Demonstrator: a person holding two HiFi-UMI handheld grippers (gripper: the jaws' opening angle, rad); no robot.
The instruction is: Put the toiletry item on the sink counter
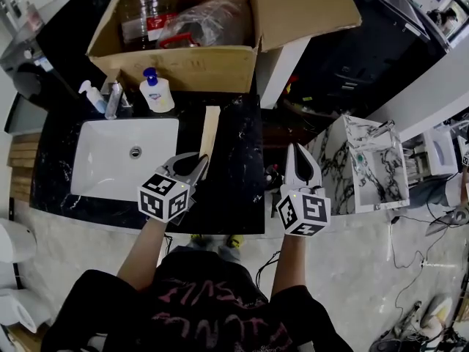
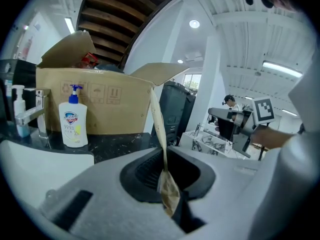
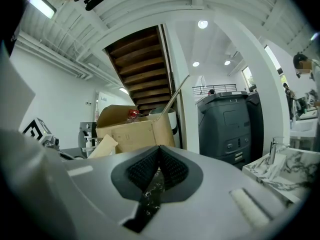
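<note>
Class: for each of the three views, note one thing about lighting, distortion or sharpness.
Head view: wide-angle bending curves the counter edges, and the white sink stands out bright against it. Left gripper view: dark rounded corners; the soap bottle is sharp. Right gripper view: ceiling lamps glare white; corners dark too.

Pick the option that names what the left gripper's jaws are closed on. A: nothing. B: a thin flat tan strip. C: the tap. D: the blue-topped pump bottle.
B: in the left gripper view, the jaws of the left gripper pinch the thin tan strip, while the pump bottle stands apart on the counter.
</note>
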